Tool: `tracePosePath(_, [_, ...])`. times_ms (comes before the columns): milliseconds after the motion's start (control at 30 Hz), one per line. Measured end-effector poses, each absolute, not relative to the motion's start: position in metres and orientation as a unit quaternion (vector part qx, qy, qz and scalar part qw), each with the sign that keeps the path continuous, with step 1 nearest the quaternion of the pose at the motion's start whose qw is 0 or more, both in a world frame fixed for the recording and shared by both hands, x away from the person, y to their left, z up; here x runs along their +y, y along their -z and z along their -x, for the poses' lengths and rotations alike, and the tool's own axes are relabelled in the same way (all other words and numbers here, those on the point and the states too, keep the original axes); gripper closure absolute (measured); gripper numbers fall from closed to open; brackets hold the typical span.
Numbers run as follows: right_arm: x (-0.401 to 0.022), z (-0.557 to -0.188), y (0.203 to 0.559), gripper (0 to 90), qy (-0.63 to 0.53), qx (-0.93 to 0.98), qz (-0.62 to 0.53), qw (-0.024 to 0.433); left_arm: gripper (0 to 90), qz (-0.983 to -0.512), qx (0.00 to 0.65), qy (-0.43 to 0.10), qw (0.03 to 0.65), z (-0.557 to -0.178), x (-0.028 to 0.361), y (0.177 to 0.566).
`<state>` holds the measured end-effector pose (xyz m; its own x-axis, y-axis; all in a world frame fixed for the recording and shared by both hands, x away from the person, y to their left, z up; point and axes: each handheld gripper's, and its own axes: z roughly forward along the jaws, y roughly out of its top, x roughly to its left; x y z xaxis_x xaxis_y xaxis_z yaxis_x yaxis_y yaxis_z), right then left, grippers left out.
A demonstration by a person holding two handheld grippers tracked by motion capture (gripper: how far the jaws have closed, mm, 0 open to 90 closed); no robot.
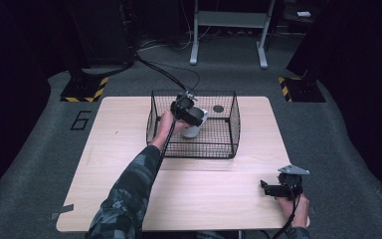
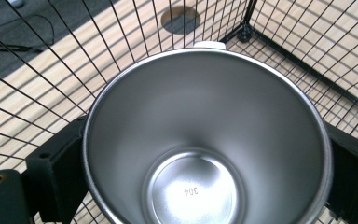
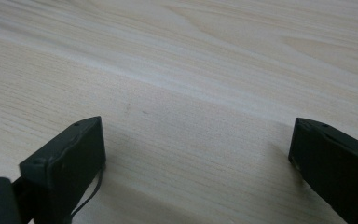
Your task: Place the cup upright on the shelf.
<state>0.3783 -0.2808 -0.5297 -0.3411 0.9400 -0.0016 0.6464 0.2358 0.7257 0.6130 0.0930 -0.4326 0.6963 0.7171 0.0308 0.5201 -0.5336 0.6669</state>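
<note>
Where the light falls, a pale wooden table (image 1: pixel 129 149) stands on grey carpet, with the figure 6 marked on the floor at its left and yellow-and-black striped feet at both far corners. Beyond the table a light grey frame rises on two legs, and the rest of the room lies in darkness.

At the far middle of the tabletop sits a black wire basket (image 1: pixel 235 122), open at the top. A round dark disc (image 1: pixel 218 108) lies on its floor toward the far right corner.

Left gripper (image 1: pixel 191 115): held inside the basket by a hand on a camouflage sleeve. In the left gripper view its jaws stand one on each side of a steel cup (image 2: pixel 205 140) and press against its outer wall; the cup is clamped between them, mouth toward the camera, "304" stamped on its base. The cup is within the basket's wire walls; whether it touches the basket floor cannot be told.

Right gripper (image 1: pixel 263 186): at the near right corner of the table, low over bare wood. Its jaws are spread wide apart with nothing between them.
</note>
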Motion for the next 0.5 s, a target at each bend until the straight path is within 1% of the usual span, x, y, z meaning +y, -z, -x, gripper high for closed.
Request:
tracePosePath(400, [-0.281, -0.378, 0.530, 3.4, -0.325, 0.751, -0.528, 0.228, 6.0, -0.868, 0.360, -0.139, 0.313, -0.608, 0.102, 0.435])
tracePosePath(500, [-0.281, -0.378, 0.530, 3.5, -0.325, 0.752, -0.527, 0.227, 6.0, -0.865, 0.362, -0.137, 0.319, -0.607, 0.104, 0.435])
